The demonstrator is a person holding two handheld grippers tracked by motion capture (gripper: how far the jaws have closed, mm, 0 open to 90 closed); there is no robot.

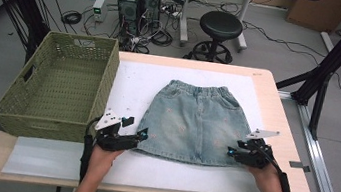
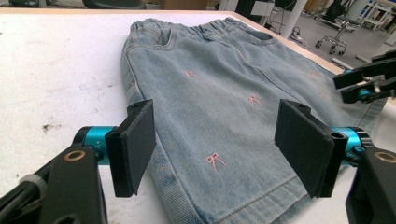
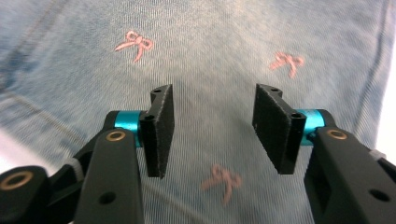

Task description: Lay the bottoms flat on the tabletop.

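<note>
Here the pale denim skirt (image 1: 194, 122) lies flat, dotted with pink bows.

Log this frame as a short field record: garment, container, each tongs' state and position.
garment: light blue denim skirt with pink bows, lying flat on the white mat, waistband away from the person
container: olive green woven basket, to the left of the skirt, nothing inside
left tongs: open, at the skirt's near left hem corner
right tongs: open, at the near right hem corner
</note>
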